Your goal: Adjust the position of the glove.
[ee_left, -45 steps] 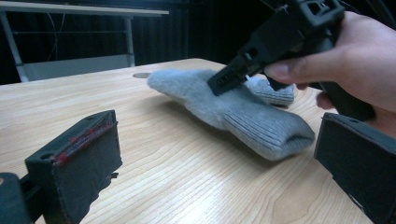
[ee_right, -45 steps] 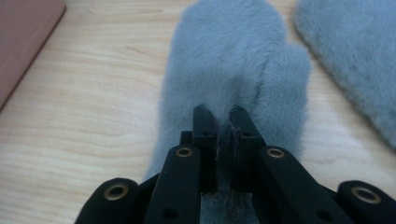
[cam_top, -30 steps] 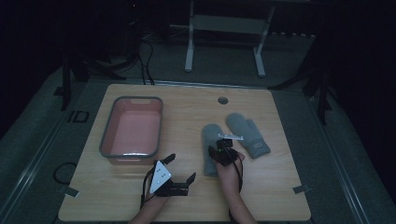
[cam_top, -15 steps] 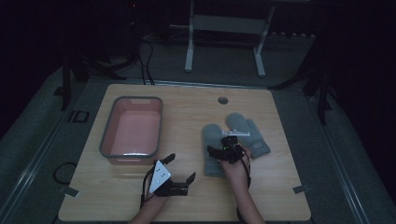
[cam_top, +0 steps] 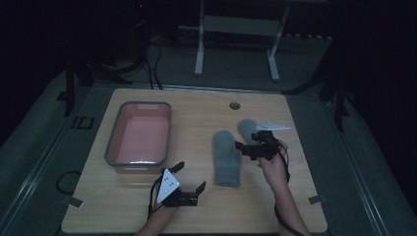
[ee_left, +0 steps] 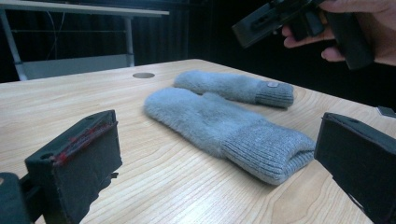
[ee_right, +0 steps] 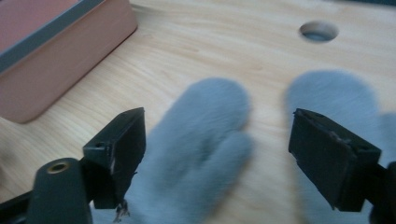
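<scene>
Two grey mittens (cam_top: 227, 157) lie on the surface (cam_top: 295, 206). Right tongs (cam_top: 252, 147), spread apart, hover above them; left tongs (cam_top: 189, 178), also apart, rest nearby, empty.

Both hand-held grippers are matte black, each topped by a pale grey three-cornered plate. The left gripper (cam_top: 189, 182) shows blocky jaws, one inner pad scuffed with red marks, and a round screw hole on its edge. The right gripper (cam_top: 252, 147) trails a dark cable along a bare forearm; its jaw base carries a brass-coloured eyelet.
</scene>
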